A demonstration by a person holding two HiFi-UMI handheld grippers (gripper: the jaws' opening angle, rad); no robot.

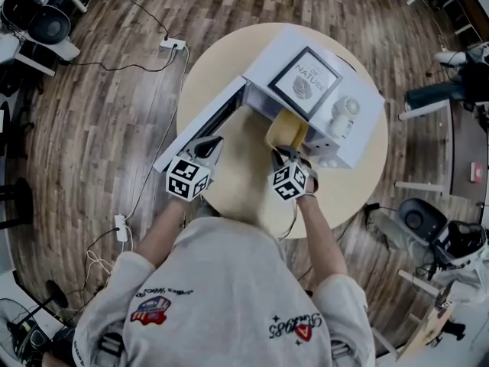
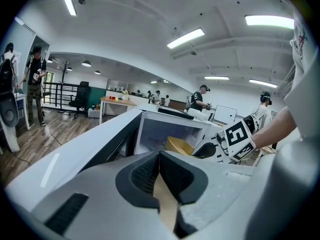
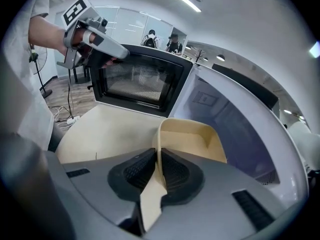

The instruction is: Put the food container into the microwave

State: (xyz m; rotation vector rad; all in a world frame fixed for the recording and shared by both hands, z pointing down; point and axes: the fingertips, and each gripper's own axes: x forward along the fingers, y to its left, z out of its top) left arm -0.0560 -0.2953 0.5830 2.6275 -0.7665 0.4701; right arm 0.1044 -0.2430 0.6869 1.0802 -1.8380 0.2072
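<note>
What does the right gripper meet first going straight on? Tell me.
The right gripper, jaws shut on the food container, points into the open microwave. The way in looks free; its inner wall probably comes first, though depth is unclear.

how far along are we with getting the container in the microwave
Done: the microwave door stands open. In hand: the right gripper is shut on the rim of the yellow food container, which is at the mouth of the cavity. The left gripper is shut and empty, near the door. Left: set the container down inside, release it, and probably close the door.
</note>
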